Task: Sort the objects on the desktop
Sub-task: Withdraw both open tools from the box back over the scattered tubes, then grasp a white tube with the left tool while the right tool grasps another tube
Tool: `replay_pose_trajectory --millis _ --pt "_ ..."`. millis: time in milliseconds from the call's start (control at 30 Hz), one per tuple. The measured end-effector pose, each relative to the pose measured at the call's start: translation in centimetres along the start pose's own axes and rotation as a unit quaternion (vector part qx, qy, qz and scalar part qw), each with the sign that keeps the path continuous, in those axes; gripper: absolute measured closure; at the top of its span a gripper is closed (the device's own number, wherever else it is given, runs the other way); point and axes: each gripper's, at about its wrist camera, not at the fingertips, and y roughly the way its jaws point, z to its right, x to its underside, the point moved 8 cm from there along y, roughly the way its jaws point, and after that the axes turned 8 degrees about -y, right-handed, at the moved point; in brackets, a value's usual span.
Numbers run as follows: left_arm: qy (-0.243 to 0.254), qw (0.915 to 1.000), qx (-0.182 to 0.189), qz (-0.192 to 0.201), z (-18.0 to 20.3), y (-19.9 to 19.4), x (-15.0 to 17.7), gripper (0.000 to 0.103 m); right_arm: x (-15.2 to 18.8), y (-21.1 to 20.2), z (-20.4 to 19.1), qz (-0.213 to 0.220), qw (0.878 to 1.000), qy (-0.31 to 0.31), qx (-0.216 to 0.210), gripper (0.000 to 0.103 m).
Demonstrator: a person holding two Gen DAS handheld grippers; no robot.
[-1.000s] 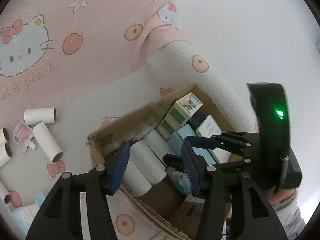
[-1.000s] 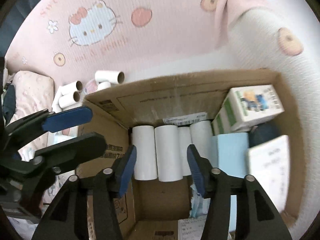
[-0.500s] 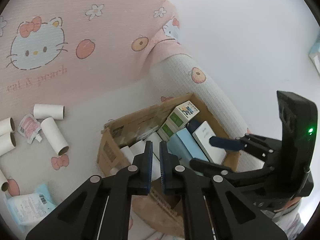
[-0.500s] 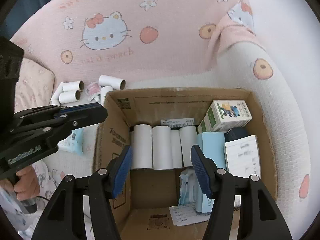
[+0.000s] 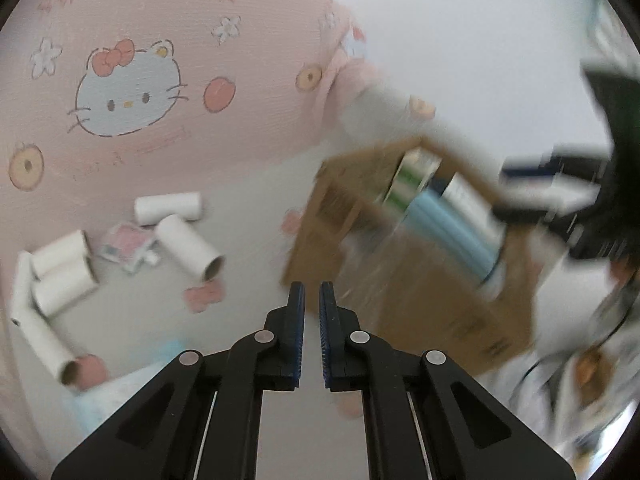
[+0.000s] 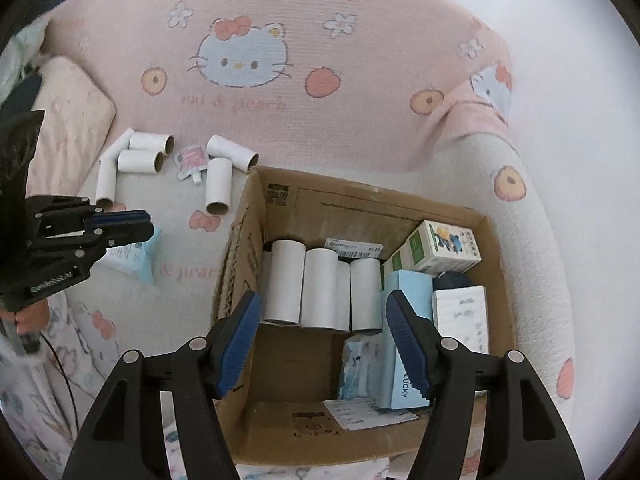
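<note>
An open cardboard box (image 6: 494,248) lies on the pink Hello Kitty blanket; the left wrist view shows it blurred (image 5: 448,300). Inside are several white paper tubes (image 6: 320,288), a green-and-white carton (image 6: 440,248), a blue box (image 6: 408,344) and a white box (image 6: 460,316). My right gripper (image 6: 324,344) is open and empty above the box. My left gripper (image 5: 312,336) is shut and empty, left of the box, over the blanket; it also shows in the right wrist view (image 6: 124,222). Several loose tubes (image 5: 192,246) (image 6: 219,186) lie on the blanket.
A small pink pouch (image 6: 192,162) lies among the loose tubes. A light blue tissue pack (image 6: 136,258) lies under the left gripper. A pink pillow (image 6: 68,136) is at the far left. A white wall stands behind the box.
My left gripper has shut and swung left, away from the box toward the loose tubes. My right gripper has lifted and drawn back above the box, still open.
</note>
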Motion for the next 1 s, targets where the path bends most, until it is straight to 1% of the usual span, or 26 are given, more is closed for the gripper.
replay_pose_trajectory --millis 33,67,133,167,233,300,333,400,467,533,633,700,733,800,900,933,1000 --pt "0.020 0.9997 -0.012 -0.001 -0.6 0.1 0.6 0.095 -0.2 -0.1 -0.2 0.001 1.000 -0.001 0.004 0.040" --pt "0.029 0.9994 -0.018 0.002 -1.1 0.1 1.0 0.095 -0.5 -0.3 -0.4 0.003 1.000 0.000 0.007 0.040" --pt "0.031 0.9992 -0.021 0.014 -2.4 -0.1 2.0 0.095 -1.0 -0.6 -1.0 0.010 1.000 -0.001 0.011 0.040" --pt "0.019 0.9995 -0.016 0.019 -3.2 -0.1 2.5 0.095 -1.2 -1.0 -1.5 0.019 1.000 0.000 0.013 0.040" --pt "-0.024 0.9995 0.001 0.019 -5.2 0.1 3.6 0.095 -1.7 -1.5 -2.2 0.034 0.999 0.000 0.021 0.040" --pt "-0.073 0.9973 -0.004 -0.003 -7.5 0.7 4.7 0.095 -2.1 -2.1 -3.3 0.051 0.998 -0.003 0.036 0.040" --pt "-0.091 0.9958 -0.007 -0.006 -8.5 0.5 4.8 0.095 -2.4 -2.4 -3.9 0.061 0.997 -0.006 0.042 0.040" --pt "-0.105 0.9945 -0.004 0.003 -9.4 0.0 4.5 0.095 -3.1 -3.0 -5.2 0.086 0.995 -0.014 0.047 0.040" --pt "-0.128 0.9916 0.000 0.021 -10.5 -0.7 3.8 0.095 -4.1 -3.5 -6.8 0.119 0.992 -0.020 0.041 0.039" --pt "-0.148 0.9888 0.005 0.022 -11.4 -0.8 3.4 0.095 -5.1 -3.6 -8.2 0.146 0.988 -0.022 0.036 0.039" --pt "-0.162 0.9864 -0.011 0.025 -12.8 -1.0 3.2 0.095 -6.6 -3.2 -10.4 0.178 0.983 -0.023 0.032 0.039" --pt "-0.164 0.9859 -0.026 0.025 -13.5 -1.2 3.1 0.095 -7.6 -2.4 -12.1 0.192 0.981 -0.025 0.015 0.038" --pt "-0.165 0.9852 -0.034 0.029 -14.2 -1.6 2.9 0.094 -8.1 -1.8 -13.0 0.191 0.981 -0.025 0.003 0.037" --pt "-0.179 0.9825 -0.036 0.037 -15.0 -2.0 2.8 0.092 -9.3 -0.7 -14.6 0.183 0.983 -0.021 -0.020 0.037" --pt "-0.223 0.9732 -0.025 0.052 -17.3 -2.9 2.7 0.092 -11.1 0.3 -16.8 0.195 0.979 -0.020 -0.057 0.037" --pt "-0.243 0.9679 -0.028 0.059 -18.5 -3.3 2.8 0.092 -11.7 0.8 -17.3 0.198 0.978 -0.019 -0.067 0.037" --pt "-0.266 0.9610 -0.036 0.068 -20.1 -3.8 2.8 0.092 -12.7 2.0 -18.3 0.195 0.978 -0.016 -0.078 0.037"
